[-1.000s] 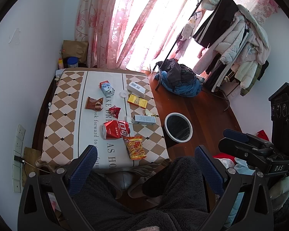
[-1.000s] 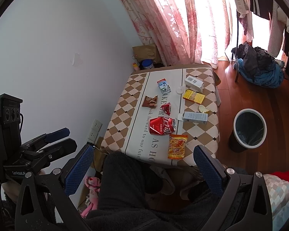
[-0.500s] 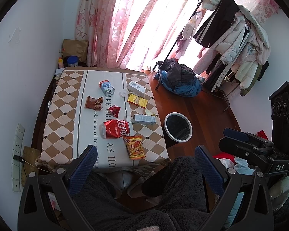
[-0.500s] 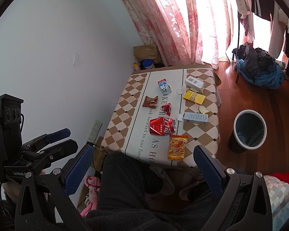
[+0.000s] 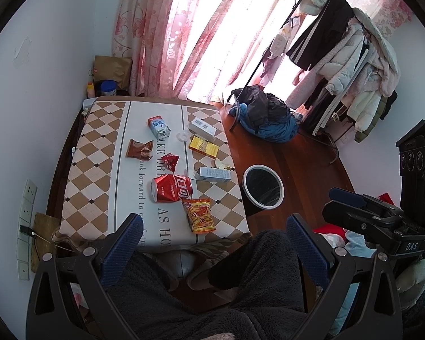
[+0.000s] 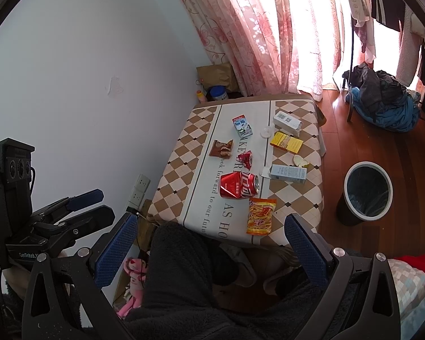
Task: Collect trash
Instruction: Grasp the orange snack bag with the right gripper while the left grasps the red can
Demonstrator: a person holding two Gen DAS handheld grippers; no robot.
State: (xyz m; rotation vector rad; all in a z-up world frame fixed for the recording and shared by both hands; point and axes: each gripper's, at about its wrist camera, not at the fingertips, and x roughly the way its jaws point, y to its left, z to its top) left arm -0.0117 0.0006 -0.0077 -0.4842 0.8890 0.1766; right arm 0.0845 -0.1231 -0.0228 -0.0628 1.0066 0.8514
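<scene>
Trash lies on a low table (image 5: 93,153) with a checkered cloth: a crushed red can (image 5: 171,188), an orange snack bag (image 5: 200,214), a pale blue carton (image 5: 214,174), a yellow box (image 5: 204,147), a milk carton (image 5: 158,127), a brown wrapper (image 5: 138,149), a red wrapper (image 5: 170,161) and a white box (image 5: 202,127). A white-rimmed bin (image 5: 263,185) stands on the floor right of the table. My left gripper (image 5: 212,243) is open, held high above the table's near edge. My right gripper (image 6: 209,243) is likewise open and empty; the can (image 6: 238,185) and bin (image 6: 365,192) lie beyond it.
A person's dark fleece-clad legs (image 5: 240,283) sit below both grippers. A clothes rack (image 5: 348,56) and a heap of clothes (image 5: 269,119) stand at the right on the wooden floor. Pink curtains (image 5: 161,28) hang behind the table. Wall sockets (image 5: 25,221) are at left.
</scene>
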